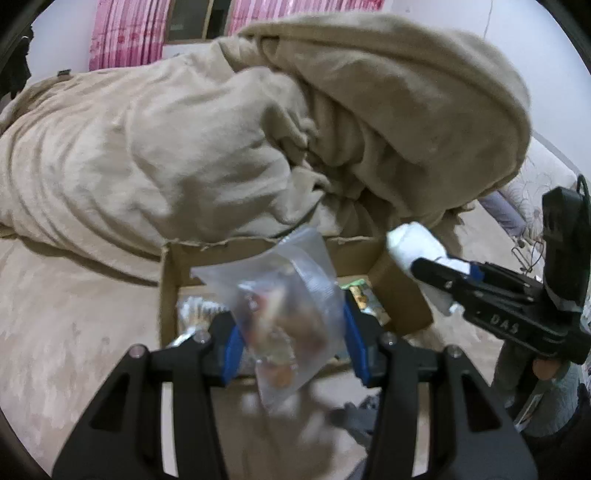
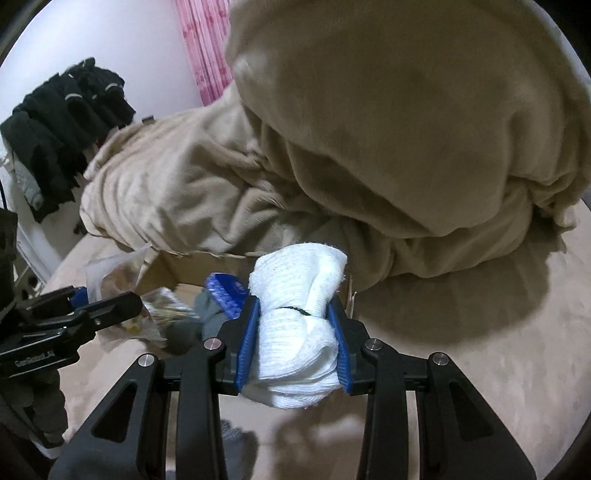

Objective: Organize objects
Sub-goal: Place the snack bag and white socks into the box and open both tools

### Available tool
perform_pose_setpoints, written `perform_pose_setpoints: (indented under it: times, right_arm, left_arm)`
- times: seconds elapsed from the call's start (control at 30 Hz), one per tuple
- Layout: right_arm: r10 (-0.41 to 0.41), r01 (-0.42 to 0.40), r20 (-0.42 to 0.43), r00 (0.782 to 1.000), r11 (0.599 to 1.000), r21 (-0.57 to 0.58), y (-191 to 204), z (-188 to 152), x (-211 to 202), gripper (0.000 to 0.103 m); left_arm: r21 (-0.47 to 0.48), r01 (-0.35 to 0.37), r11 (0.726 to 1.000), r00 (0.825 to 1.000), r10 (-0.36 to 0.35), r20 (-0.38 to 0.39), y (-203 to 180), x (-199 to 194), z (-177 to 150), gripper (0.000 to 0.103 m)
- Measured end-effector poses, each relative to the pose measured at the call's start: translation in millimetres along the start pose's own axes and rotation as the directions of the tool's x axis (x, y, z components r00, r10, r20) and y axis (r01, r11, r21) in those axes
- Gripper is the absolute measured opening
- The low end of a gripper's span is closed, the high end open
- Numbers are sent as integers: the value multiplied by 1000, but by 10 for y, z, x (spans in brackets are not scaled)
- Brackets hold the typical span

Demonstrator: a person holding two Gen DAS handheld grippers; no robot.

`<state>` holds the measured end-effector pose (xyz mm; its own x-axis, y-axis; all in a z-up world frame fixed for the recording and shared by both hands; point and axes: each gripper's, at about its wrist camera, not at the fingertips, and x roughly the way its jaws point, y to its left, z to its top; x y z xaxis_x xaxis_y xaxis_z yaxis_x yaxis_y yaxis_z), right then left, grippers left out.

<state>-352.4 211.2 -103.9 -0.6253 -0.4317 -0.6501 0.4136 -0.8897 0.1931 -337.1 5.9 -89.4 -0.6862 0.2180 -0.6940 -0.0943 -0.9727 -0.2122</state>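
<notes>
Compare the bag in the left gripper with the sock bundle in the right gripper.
The bag is clear plastic with its contents showing through; the sock bundle is opaque white knit. The bag hangs loose and crinkled below the left gripper; the bundle is a compact roll cinched by a dark band, wedged in the right gripper. Both are held above the cardboard box.

Looks like a home bedroom to us: rumpled beige blanket [image 1: 192, 147] piled on a bed [image 2: 498, 350], pink curtains [image 1: 125, 33] over a window, dark clothes [image 2: 62, 122] hanging by the white wall, cardboard box [image 1: 170, 280] of odds and ends on the bed.
</notes>
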Motion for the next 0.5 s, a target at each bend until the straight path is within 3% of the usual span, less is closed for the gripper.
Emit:
perform_pose_setpoints:
  times: [0.3, 0.37, 0.4, 0.5]
  right_arm:
    - [-37, 36, -71, 997, 999, -3, -48, -13, 511, 40]
    - [-43, 44, -71, 997, 999, 3, -61, -24, 529, 50]
    - [-43, 44, -64, 997, 999, 4, -64, -24, 512, 61]
    - [-36, 37, -34, 999, 999, 6, -64, -27, 404, 75]
  left_arm:
    - [10, -21, 1000, 995, 22, -93, 68, 571, 10, 50]
    - [0, -26, 1000, 993, 25, -118, 96, 617, 8, 51]
    - [-3, -30, 1000, 992, 30, -119, 102, 610, 7, 57]
    - [-16, -45, 999, 994, 43, -97, 138, 493, -20, 62]
